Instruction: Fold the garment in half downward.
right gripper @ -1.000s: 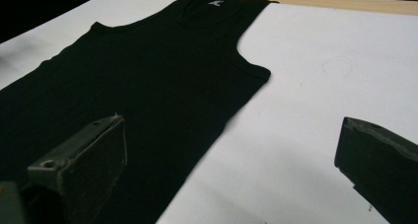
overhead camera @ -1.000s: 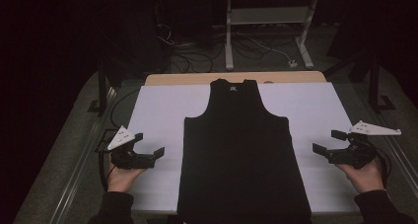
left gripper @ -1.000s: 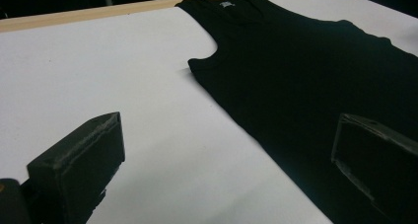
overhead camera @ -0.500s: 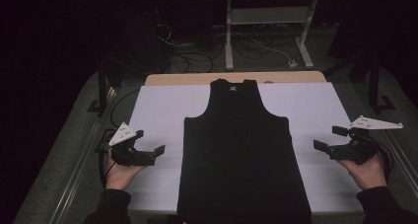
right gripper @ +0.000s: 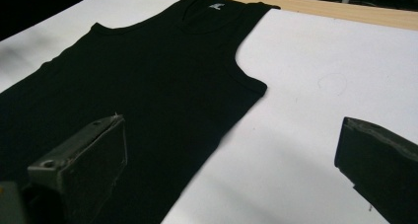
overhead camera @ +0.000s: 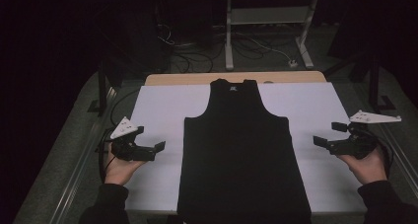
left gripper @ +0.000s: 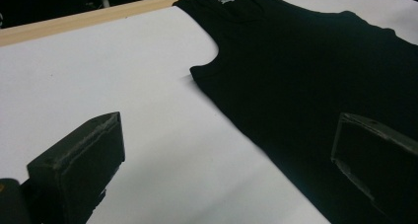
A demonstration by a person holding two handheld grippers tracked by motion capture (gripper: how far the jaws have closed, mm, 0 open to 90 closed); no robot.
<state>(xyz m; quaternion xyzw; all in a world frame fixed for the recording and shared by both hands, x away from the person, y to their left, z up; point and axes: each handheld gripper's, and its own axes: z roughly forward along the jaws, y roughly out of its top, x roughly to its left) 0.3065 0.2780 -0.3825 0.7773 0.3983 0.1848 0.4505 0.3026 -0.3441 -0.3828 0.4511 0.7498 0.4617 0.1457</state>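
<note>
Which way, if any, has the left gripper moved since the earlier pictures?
Yes: the left gripper has edged slightly toward the black tank top, whose side edge is closer to it now.

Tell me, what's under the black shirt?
The black tank top lies flat on a white sheet covering the wooden table. The sheet shows all around it; the part beneath is hidden.

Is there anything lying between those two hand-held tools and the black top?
Nothing visible. Only bare white table cover separates the left tool and right tool from the black tank top, which lies flat between them.
</note>
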